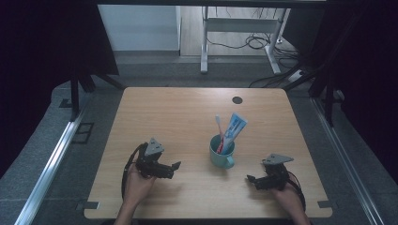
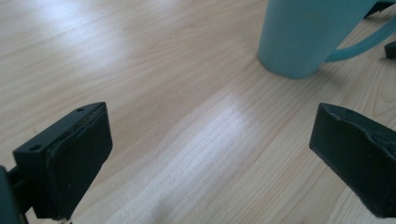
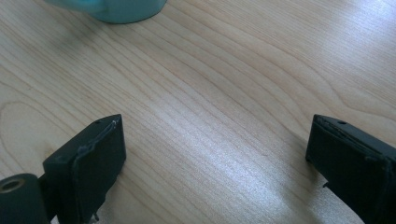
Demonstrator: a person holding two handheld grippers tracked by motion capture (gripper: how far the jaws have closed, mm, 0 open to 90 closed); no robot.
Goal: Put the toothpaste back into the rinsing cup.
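Standing near the table's [image 1: 141,108] front middle, the teal mug [image 1: 220,152] holds a toothbrush [image 1: 218,127] and toothpaste tube [image 1: 234,127]. Left gripper [image 1: 177,165] and right gripper [image 1: 249,178] flank it, jaws spread, empty; no handling appears begun.

dim, bluish high view with black side margins; soft glare streaks the counter [image 2: 219,126] in both gripper views, where the near black jaws blur slightly.
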